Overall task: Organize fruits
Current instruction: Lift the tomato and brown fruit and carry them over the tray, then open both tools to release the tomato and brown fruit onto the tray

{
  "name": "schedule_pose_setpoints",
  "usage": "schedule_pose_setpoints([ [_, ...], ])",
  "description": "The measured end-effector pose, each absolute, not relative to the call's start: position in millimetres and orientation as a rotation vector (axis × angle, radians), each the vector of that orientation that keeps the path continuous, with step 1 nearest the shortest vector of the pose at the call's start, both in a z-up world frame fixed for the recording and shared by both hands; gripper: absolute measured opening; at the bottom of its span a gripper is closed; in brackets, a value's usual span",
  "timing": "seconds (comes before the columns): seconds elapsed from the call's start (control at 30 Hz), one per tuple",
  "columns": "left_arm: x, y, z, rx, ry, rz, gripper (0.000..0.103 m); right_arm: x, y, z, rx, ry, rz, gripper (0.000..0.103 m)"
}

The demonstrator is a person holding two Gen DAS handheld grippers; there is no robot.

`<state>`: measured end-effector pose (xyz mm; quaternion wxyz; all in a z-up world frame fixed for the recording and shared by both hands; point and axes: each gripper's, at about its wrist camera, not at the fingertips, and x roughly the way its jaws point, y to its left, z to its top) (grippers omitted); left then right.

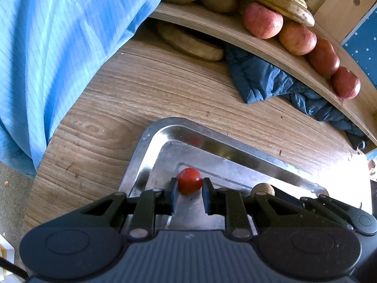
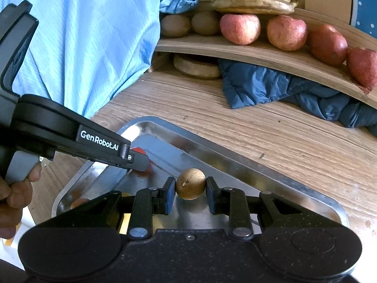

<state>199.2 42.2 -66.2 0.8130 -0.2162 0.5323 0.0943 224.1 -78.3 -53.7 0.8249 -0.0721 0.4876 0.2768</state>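
Here, both tongs are working over the steel tray (image 1: 146, 146) lying on the wooden tabletop (image 1: 141, 89). The left tongs (image 1: 190, 188) are clenching a small red tomato (image 1: 190, 180) between their blue pads, near the tray's far corner. The right tongs (image 2: 190, 188) are gripping a round tan fruit (image 2: 190, 184) just inside the tray's far rim, pads pressing on both of its sides. In the right wrist view the left tongs are reaching in from the left, with a bare hand (image 2: 16, 188) squeezing their handle beside the tray. Beyond the tray a curved wooden shelf (image 2: 235, 47) is carrying red apples (image 2: 240, 28), brown kiwis (image 2: 175, 24) and a bunch of spotted bananas (image 2: 254, 0). Under that shelf a dark blue quilted cloth (image 2: 271, 87) is lying crumpled. A light blue garment (image 1: 59, 47) is hanging left of the tray.
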Motion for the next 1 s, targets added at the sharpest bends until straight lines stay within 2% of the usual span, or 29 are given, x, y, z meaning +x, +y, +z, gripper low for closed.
schedule_pose_setpoints([
  [0.7, 199.6, 43.5, -67.7, -0.448, 1.141, 0.179, 0.023, 220.8, -79.4, -53.7, -0.145, 1.053, 0.546, 0.030],
  [0.8, 199.5, 43.6, -67.7, -0.447, 1.142, 0.176, 0.028, 220.4, -80.2, -53.0, -0.145, 1.052, 0.543, 0.031],
  [0.9, 199.3, 44.0, -67.0, -0.443, 1.142, 0.179, 0.039, 220.9, -80.4, -52.4, -0.145, 1.052, 0.539, 0.031],
  [1.0, 197.8, 44.8, -65.5, -0.440, 1.140, 0.179, 0.044, 220.1, -81.1, -51.0, -0.144, 1.048, 0.534, 0.032],
])
